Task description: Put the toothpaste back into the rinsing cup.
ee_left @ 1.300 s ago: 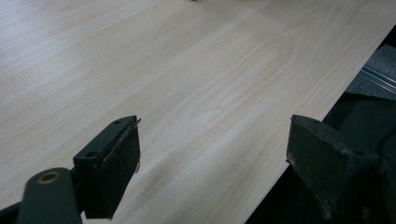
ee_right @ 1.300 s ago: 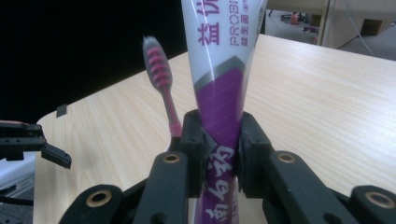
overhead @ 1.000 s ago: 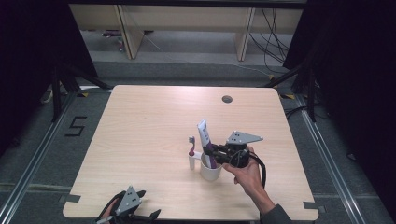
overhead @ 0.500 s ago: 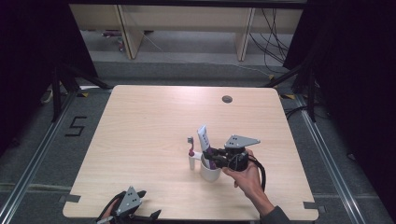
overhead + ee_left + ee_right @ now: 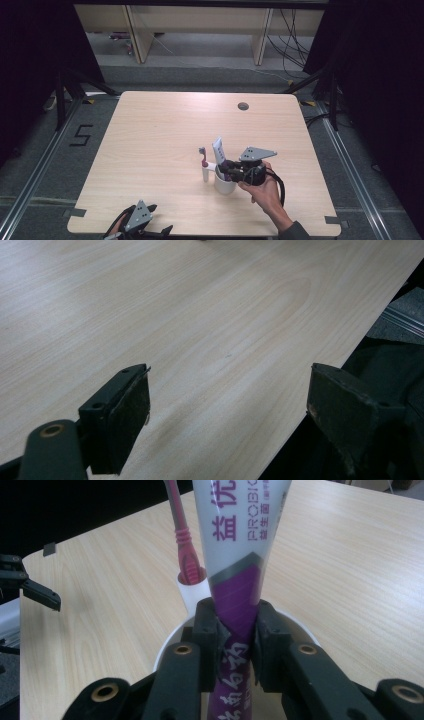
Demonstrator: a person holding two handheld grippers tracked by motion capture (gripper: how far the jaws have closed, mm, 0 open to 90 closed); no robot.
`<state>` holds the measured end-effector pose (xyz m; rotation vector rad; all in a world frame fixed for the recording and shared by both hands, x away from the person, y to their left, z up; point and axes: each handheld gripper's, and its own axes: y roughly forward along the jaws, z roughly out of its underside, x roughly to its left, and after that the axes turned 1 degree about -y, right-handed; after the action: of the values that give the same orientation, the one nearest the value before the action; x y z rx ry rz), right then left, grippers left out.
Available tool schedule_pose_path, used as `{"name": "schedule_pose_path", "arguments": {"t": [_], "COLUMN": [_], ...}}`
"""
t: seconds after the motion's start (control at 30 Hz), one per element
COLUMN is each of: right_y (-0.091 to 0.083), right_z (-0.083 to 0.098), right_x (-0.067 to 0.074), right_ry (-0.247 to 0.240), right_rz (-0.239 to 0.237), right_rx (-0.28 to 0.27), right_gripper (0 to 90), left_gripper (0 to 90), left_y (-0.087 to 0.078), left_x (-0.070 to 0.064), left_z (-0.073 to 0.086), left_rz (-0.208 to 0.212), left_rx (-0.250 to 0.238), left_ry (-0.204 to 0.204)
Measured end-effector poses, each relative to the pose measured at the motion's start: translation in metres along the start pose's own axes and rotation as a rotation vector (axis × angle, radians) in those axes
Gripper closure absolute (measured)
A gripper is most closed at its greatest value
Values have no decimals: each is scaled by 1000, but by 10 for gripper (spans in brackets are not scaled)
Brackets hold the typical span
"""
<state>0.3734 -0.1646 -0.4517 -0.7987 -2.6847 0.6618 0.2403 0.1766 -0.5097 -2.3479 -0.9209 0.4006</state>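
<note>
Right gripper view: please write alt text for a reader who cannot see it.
The right gripper has its two black jaws shut on a white and purple toothpaste tube, which stands upright in a white cup on a light wooden table. A pink toothbrush stands in a white holder on the cup's far side.

White-and-purple plastic toothpaste tube (image 5: pixel 235 565): purple lettering on white. Pink-handled toothbrush (image 5: pixel 182 540). White round cup (image 5: pixel 225 185). Pale wood-grain table (image 5: pixel 160 140). Black gripper pads (image 5: pixel 212 630).
</note>
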Motion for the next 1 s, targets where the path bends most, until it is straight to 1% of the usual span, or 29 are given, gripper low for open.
{"name": "schedule_pose_path", "arguments": {"t": [0.03,0.07,0.1,0.13,0.17,0.2,0.23,0.27,0.3,0.33,0.37,0.4,0.43,0.47,0.5,0.53,0.57,0.6,0.63,0.67,0.7,0.73,0.77,0.8,0.83,0.93,0.97,1.0], "right_y": [0,0,0,0,0,0,0,0,0,1,1,1,1,1,1,1,2,2,1,1,2,2,2,3,3,3,3,2], "right_z": [1,1,1,1,2,2,2,2,2,2,2,2,2,2,2,2,2,2,2,1,1,1,2,2,2,2,1,1], "right_x": [2,1,2,0,0,2,2,0,1,1,1,1,1,1,1,1,1,1,2,3,3,3,5,5,6,8,7,7], "right_ry": [19,13,20,-7,-6,-1,3,-18,-19,-13,-11,-8,-7,-6,-10,-12,-29,-33,-27,-23,-32,-34,-25,-47,-34,-42,-67,-56], "right_rz": [0,-1,-7,3,-3,7,6,7,10,1,-4,-7,-7,-7,-3,-10,-9,9,6,2,10,-1,-1,7,7,18,35,24], "right_rx": [3,9,12,9,15,16,15,11,11,11,13,14,13,14,15,15,-1,4,15,16,14,23,28,21,40,39,23,29], "right_gripper": [758,758,758,757,756,756,755,755,754,752,751,749,747,746,743,740,738,731,722,708,698,691,680,670,660,645,641,634], "left_gripper": [172,171,171,171,171,172,172,171,171,171,172,171,172,172,172,172,171,172,171,171,171,172,171,171,171,171,171,171], "left_y": [0,0,0,-1,-1,-1,-1,-1,-1,-1,-2,-2,-4,-4,-4,-4,-3,-5,-5,-5,-5,-5,-5,-6,-6,-6,-6,-5], "left_x": [0,0,-1,0,0,0,0,0,-1,-2,-2,-1,0,0,1,0,-1,1,1,1,1,-1,-1,-1,-1,-1,-1,-2], "left_z": [0,0,-1,-1,-1,-1,0,0,0,1,1,1,1,1,1,2,2,2,2,2,2,2,2,2,3,2,2,3], "left_rz": [1,0,-2,-10,-6,0,0,-7,-7,-8,-14,-14,-14,-19,-24,-20,-15,-24,-27,-29,-26,-20,-22,-22,-19,-22,-21,-23], "left_rx": [3,0,-6,12,20,22,14,14,11,1,9,9,19,13,22,11,3,21,23,23,22,11,12,15,14,15,16,5], "left_ry": [1,-1,-12,0,7,6,4,7,4,-8,-9,-6,7,1,11,2,-3,16,20,19,14,-9,-6,-2,-2,1,0,-12]}}
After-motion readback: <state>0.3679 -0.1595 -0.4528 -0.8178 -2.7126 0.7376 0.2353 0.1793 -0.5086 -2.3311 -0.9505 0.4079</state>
